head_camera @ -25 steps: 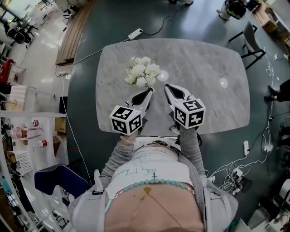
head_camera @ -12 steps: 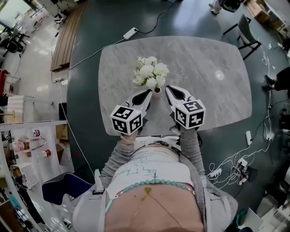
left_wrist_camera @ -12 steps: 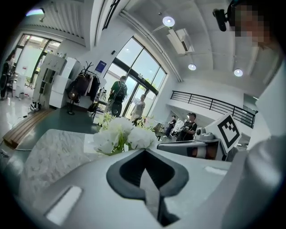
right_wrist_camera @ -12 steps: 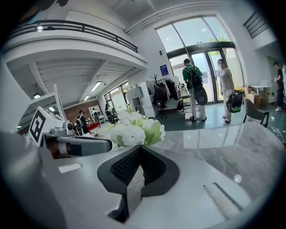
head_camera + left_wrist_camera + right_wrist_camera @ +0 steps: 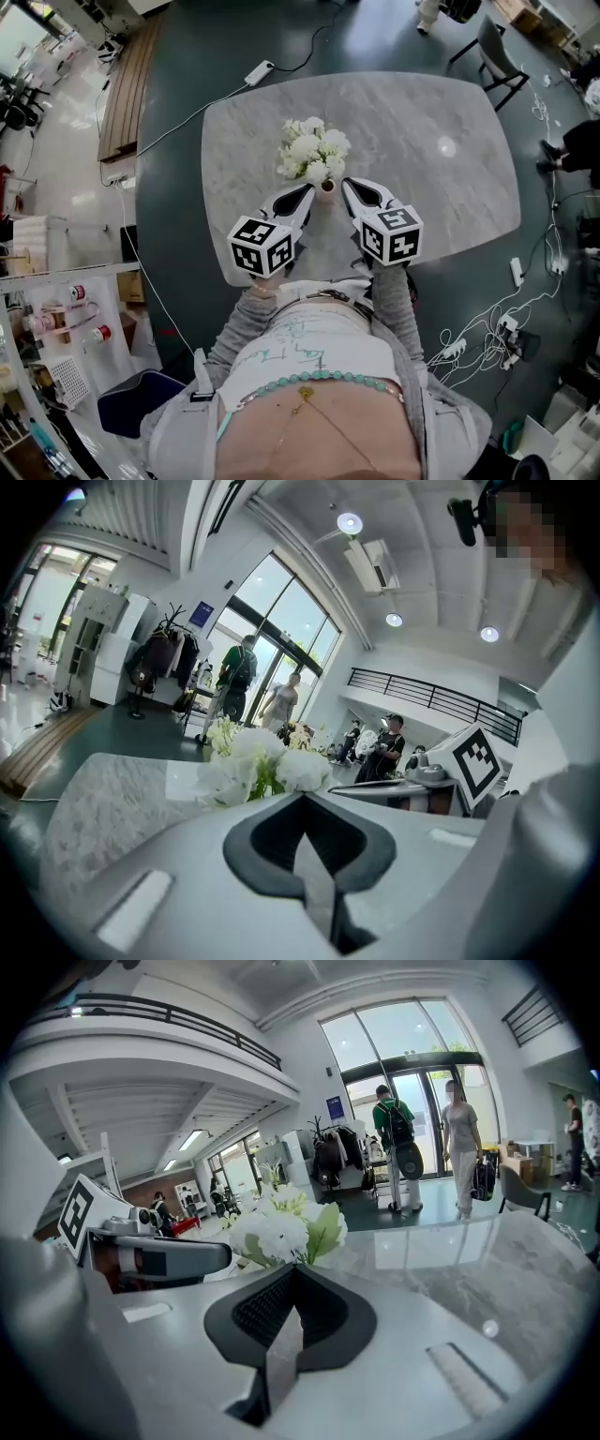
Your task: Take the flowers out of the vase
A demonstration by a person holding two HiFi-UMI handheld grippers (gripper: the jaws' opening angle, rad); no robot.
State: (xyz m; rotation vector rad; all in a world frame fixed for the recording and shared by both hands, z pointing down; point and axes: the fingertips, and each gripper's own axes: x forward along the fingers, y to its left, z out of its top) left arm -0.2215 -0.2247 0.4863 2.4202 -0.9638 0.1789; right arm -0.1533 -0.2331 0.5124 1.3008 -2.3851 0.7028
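Note:
A bunch of white flowers (image 5: 312,154) stands in a small vase (image 5: 326,186) on the grey marble table (image 5: 422,206). In the head view my left gripper (image 5: 310,188) points at the vase from its left and my right gripper (image 5: 344,182) from its right, both tips close beside it, not touching as far as I can tell. Both have their jaws together with nothing between them. In the left gripper view the flowers (image 5: 259,761) rise just beyond the left gripper (image 5: 302,799). In the right gripper view the flowers (image 5: 281,1230) stand right behind the right gripper (image 5: 294,1271).
The table's near edge is just in front of the person's body. A power strip (image 5: 255,72) and cables lie on the dark floor beyond the table, and a chair (image 5: 492,52) stands at the far right. People (image 5: 394,1143) walk in the hall far behind.
Both grippers have come nearer the bouquet; the vase's mouth now shows between their tips. Their jaws stay together.

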